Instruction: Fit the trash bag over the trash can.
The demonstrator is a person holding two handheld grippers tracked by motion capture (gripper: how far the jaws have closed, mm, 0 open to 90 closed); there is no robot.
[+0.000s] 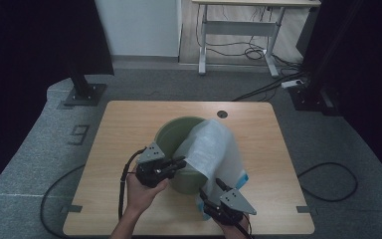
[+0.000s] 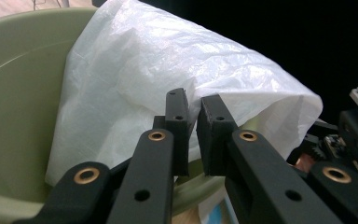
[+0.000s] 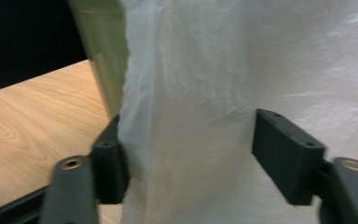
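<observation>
The person's left hand (image 1: pixel 144 191) comes up from the near edge of the worktop (image 1: pixel 124 129) and holds the left tool (image 1: pixel 176 163) level, pointing across at the near rim of the green bucket (image 1: pixel 171 134). In the left gripper view its jaws stand almost together, only a thin gap between the pads, with the bucket's rim and the edge of the white plastic bag (image 1: pixel 211 147) right at the tips; whether they actually pinch either one I cannot tell. The right tool (image 1: pixel 215 191) sits lower, at the near right side of the bucket, angled up and away from the person. Its jaws are well apart, with a hanging fold of the bag between them; the left pad is half hidden behind the plastic. The bag is thin, crinkled and translucent, draped over the right side of the bucket's rim and down its outer wall to the worktop. The bucket stands upright in the middle of the worktop.
</observation>
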